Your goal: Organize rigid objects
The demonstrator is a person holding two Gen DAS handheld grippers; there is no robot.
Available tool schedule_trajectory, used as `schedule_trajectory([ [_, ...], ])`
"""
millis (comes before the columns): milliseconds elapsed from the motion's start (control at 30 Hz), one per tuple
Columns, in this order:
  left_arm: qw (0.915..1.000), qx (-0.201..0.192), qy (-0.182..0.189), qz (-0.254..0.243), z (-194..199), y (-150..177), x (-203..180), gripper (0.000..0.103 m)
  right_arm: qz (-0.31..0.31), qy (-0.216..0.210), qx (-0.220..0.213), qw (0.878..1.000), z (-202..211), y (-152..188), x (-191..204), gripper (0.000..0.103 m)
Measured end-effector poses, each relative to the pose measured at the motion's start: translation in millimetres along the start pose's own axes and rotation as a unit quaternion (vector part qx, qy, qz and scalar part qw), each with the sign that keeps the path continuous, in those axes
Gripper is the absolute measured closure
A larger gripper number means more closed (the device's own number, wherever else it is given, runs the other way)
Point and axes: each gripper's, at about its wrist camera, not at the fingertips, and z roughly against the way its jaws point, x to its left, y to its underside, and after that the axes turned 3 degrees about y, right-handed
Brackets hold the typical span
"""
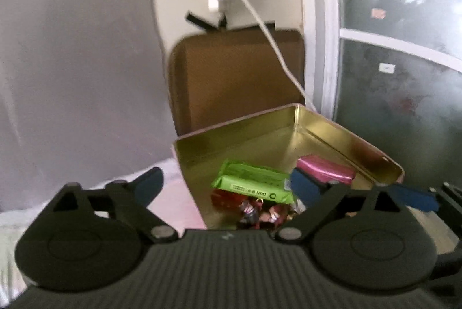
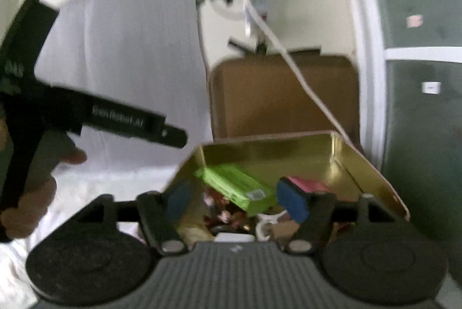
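Both grippers' fingers spread, holding nothing: left gripper [image 1: 225,187], right gripper [image 2: 235,200] facing gold tin [image 1: 332,129] w/ green pack [image 1: 254,181]

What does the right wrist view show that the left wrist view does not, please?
Only the right wrist view shows a hand holding the left hand-held gripper's black body, plus a white looped item low in the tin. Only the left wrist view shows a blue-tipped finger of the other gripper at its right edge. Both show the gold tin, green packet, pink packet, brown board and white cable.
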Motion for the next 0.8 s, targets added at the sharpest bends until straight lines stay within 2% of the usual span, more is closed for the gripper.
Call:
schedule_trajectory([
  [67, 0.9998, -0.019, -0.008, 0.007, 27, 5, 1, 0.0, -0.018, 0.01, -0.028, 0.999, 17, 8, 5, 0.023],
  [133, 0.9995, -0.028, -0.009, 0.009, 49, 12, -1, 0.0, -0.032, 0.031, -0.056, 0.997, 47, 16, 11, 0.004],
  [200, 0.9991, -0.038, -0.019, 0.003, 65, 18, -5, 0.0, -0.041, 0.045, -0.076, 0.995, 65, 23, 17, 0.0],
  [333, 0.9971, -0.05, -0.052, -0.024, 85, 36, -20, 0.0, -0.072, 0.062, -0.092, 0.991, 87, 27, 25, 0.0],
  [400, 0.998, -0.047, -0.038, -0.019, 97, 43, -17, 0.0, -0.101, 0.081, -0.086, 0.988, 95, 29, 29, 0.0],
  [500, 0.9991, -0.036, -0.023, -0.002, 103, 53, -12, 0.0, -0.121, 0.077, -0.077, 0.987, 100, 32, 32, 0.0],
  [800, 0.999, -0.029, -0.021, 0.025, 113, 73, -5, 0.0, -0.101, 0.075, -0.067, 0.99, 113, 40, 54, 0.0],
])
